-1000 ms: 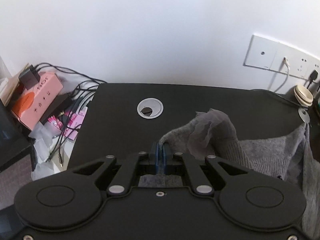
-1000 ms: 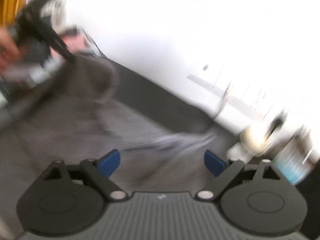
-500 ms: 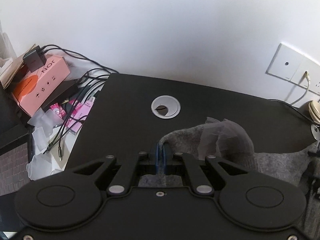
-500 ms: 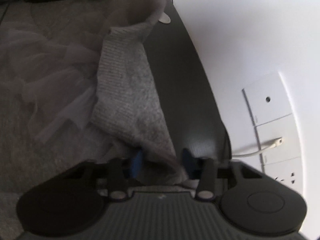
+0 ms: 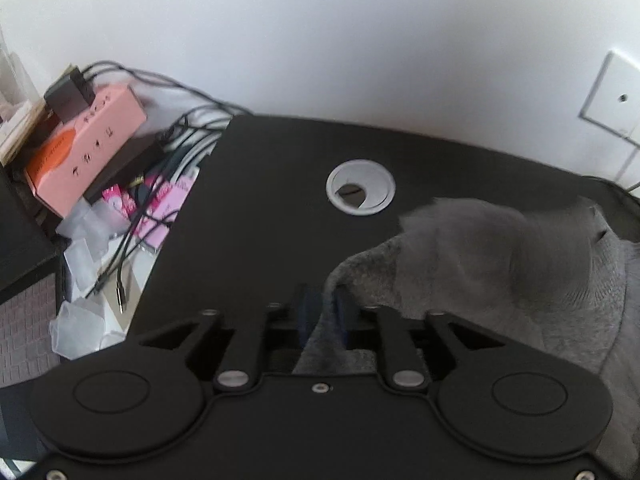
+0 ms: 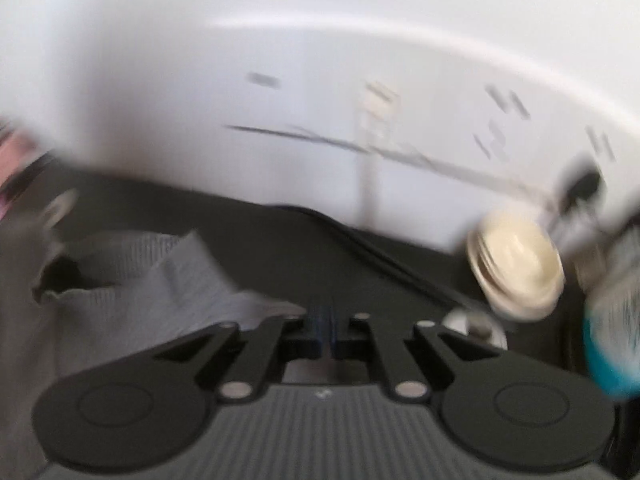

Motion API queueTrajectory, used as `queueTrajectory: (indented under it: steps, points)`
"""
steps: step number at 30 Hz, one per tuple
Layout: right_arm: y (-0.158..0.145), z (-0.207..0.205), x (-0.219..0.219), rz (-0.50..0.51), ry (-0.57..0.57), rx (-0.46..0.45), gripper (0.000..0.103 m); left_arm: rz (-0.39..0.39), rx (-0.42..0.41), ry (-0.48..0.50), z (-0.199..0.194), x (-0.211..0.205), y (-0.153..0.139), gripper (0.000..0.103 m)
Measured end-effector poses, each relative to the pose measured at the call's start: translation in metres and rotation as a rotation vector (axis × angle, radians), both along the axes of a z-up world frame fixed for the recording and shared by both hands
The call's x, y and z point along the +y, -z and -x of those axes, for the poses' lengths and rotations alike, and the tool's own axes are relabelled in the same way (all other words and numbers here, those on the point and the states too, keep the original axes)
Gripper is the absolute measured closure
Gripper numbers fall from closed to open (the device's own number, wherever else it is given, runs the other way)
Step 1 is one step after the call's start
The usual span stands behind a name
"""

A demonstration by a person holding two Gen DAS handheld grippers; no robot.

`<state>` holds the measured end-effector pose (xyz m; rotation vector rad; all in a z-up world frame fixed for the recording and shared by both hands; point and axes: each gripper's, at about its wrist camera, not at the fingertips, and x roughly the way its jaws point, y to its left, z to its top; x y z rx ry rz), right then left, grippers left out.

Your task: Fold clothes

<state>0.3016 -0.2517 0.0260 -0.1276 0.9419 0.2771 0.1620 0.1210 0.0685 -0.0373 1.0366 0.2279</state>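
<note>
A grey knit garment [image 5: 480,264] lies bunched on the black desk [image 5: 260,216], right of centre in the left wrist view. My left gripper [image 5: 325,304] is shut on an edge of the garment, which runs between its blue pads. In the blurred right wrist view the garment [image 6: 132,276] lies to the left, with a ribbed edge folded over. My right gripper [image 6: 325,326] has its blue pads pressed together, with grey cloth reaching its left finger; the blur hides whether cloth is pinched.
A round cable grommet [image 5: 360,193] sits in the desk ahead of my left gripper. Left of the desk are a pink box [image 5: 84,148], cables and plastic wrap. In the right wrist view stand a cream round tin [image 6: 516,268], a teal container [image 6: 612,340] and wall sockets [image 6: 380,120].
The left gripper has swung right and lowered, still gripping the garment. The right gripper went from open to shut and turned to face the wall; the cloth now lies flatter.
</note>
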Motion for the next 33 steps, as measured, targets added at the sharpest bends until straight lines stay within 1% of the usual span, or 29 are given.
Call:
queueTrajectory:
  steps: [1,2,3,4,5,6,8,9,10,13,15,17,18,19,20,22,23,24,26,27,30,31,33]
  points:
    - [0.000,0.000,-0.001,-0.009,0.016,0.000,0.089,-0.003,-0.009,-0.005,0.002,0.000,-0.002,0.058]
    - [0.000,0.001,-0.002,-0.017,0.026,-0.004,0.087,-0.007,-0.019,-0.011,0.003,0.001,-0.004,0.050]
    - [-0.004,0.007,0.001,-0.012,-0.002,-0.029,0.083,-0.010,-0.028,-0.016,0.005,0.001,-0.007,0.047]
    - [-0.008,0.017,0.004,-0.003,-0.048,-0.058,0.077,-0.012,-0.039,-0.018,0.007,0.002,-0.010,0.041]
    - [-0.012,0.025,0.009,0.002,-0.102,-0.084,0.074,-0.013,-0.050,-0.015,0.009,0.001,-0.014,0.038]
    - [-0.015,0.034,0.014,0.005,-0.164,-0.107,0.071,-0.011,-0.060,-0.012,0.011,0.001,-0.019,0.038]
    - [-0.018,0.046,0.026,0.010,-0.271,-0.132,0.069,0.005,-0.072,0.004,0.016,-0.004,-0.028,0.037]
    - [-0.018,0.054,0.033,0.014,-0.323,-0.136,0.065,0.016,-0.074,0.017,0.019,-0.008,-0.031,0.037]
    - [-0.016,0.059,0.041,0.016,-0.360,-0.133,0.059,0.031,-0.072,0.038,0.022,-0.013,-0.033,0.037]
    - [-0.005,0.074,0.068,0.023,-0.462,-0.102,0.046,0.068,-0.058,0.114,0.039,-0.035,-0.035,0.033]
    - [0.001,0.088,0.082,0.042,-0.516,-0.075,0.045,0.092,-0.035,0.166,0.054,-0.050,-0.030,0.029]
    - [0.010,0.087,0.094,0.077,-0.533,-0.053,0.043,0.107,-0.001,0.220,0.069,-0.064,-0.020,0.023]
    - [0.014,0.087,0.091,0.101,-0.523,-0.047,0.042,0.103,0.021,0.244,0.075,-0.071,-0.013,0.023]
    - [0.020,0.083,0.096,0.125,-0.493,-0.055,0.033,0.091,0.043,0.261,0.081,-0.076,-0.007,0.023]
    - [0.020,0.082,0.090,0.121,-0.443,-0.073,0.029,0.086,0.063,0.272,0.087,-0.079,-0.001,0.023]
    - [0.016,0.077,0.077,0.131,-0.289,-0.083,0.029,0.091,0.102,0.278,0.099,-0.081,0.010,0.023]
    - [0.013,0.077,0.070,0.121,-0.246,-0.079,0.029,0.100,0.120,0.278,0.105,-0.081,0.014,0.023]
    - [0.008,0.080,0.063,0.080,-0.229,-0.077,0.029,0.116,0.135,0.272,0.111,-0.079,0.017,0.023]
    - [-0.002,0.095,0.053,-0.017,-0.266,-0.066,0.029,0.137,0.169,0.265,0.122,-0.078,0.024,0.023]
    - [-0.004,0.106,0.054,-0.044,-0.303,-0.053,0.029,0.140,0.183,0.267,0.126,-0.078,0.027,0.023]
    - [-0.001,0.144,0.067,-0.038,-0.451,-0.014,0.029,0.159,0.224,0.282,0.141,-0.081,0.035,0.023]
    - [0.003,0.155,0.071,-0.013,-0.499,0.000,0.029,0.159,0.236,0.295,0.146,-0.083,0.036,0.023]
    - [0.012,0.180,0.076,0.086,-0.571,0.004,0.029,0.144,0.247,0.323,0.154,-0.087,0.038,0.022]
